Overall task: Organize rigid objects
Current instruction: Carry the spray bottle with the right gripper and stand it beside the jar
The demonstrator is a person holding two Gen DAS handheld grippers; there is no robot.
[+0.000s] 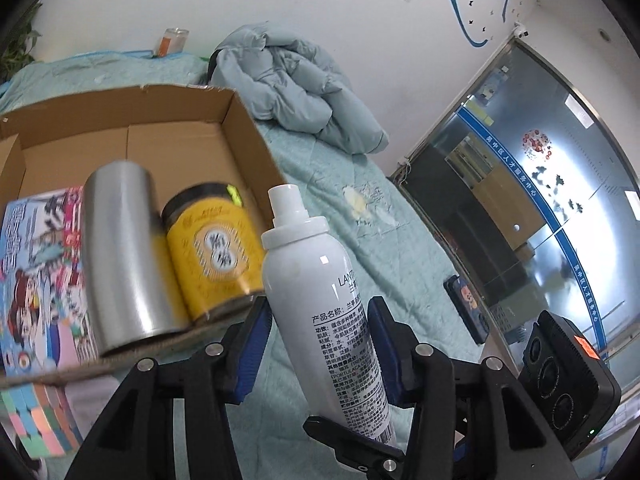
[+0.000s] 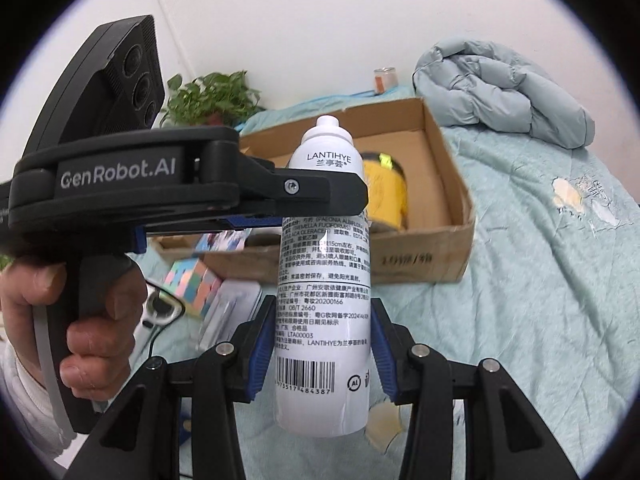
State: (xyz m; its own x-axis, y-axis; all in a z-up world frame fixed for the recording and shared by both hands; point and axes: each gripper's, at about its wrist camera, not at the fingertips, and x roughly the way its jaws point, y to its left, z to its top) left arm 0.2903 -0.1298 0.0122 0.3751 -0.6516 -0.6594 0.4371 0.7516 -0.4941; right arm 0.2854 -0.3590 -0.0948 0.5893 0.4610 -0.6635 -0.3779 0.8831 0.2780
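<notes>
While both grippers, the left gripper and right gripper, clamped the white spray bottle, the cardboard box sat behind it on the bed's blanket.

A: Light?
B: Bright, even indoor light. In the left view the glass door at three o'clock is blown out with white glare.
A: Sharpness?
B: The steel can and yellow jar at nine o'clock are motion-blurred; the bottle stays crisp. Fisheye bends the edges, with black corners.
</notes>
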